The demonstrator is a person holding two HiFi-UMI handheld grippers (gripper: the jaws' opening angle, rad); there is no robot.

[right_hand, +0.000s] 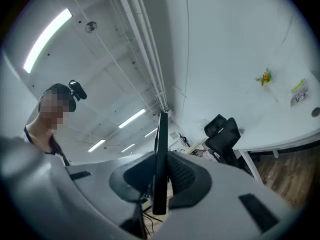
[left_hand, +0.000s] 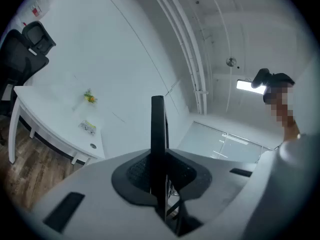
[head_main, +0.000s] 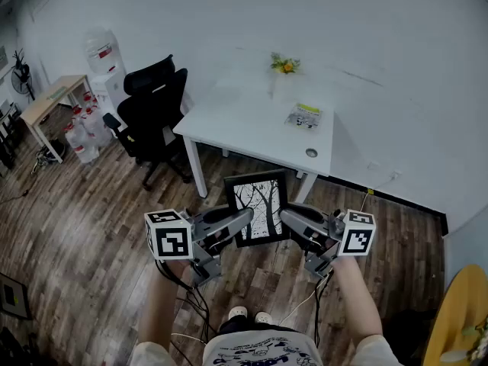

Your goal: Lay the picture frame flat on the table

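A black picture frame (head_main: 258, 207) with a black-and-white tree print hangs upright in the air above the wooden floor, held from both sides. My left gripper (head_main: 245, 216) is shut on its left edge and my right gripper (head_main: 285, 215) is shut on its right edge. In the left gripper view the frame (left_hand: 158, 134) shows edge-on, pinched between the dark pads (left_hand: 136, 173). The right gripper view gives the same edge-on frame (right_hand: 160, 159) between its pads (right_hand: 182, 175). The white table (head_main: 252, 128) stands ahead, a short way beyond the frame.
On the table are a small flower pot (head_main: 284, 67), a packet (head_main: 304, 116) and a small round object (head_main: 311, 153). A black office chair (head_main: 149, 109) stands at the table's left. A water dispenser (head_main: 103, 61) and bottles (head_main: 80, 132) are at the far left. Cables (head_main: 191, 300) trail by my feet.
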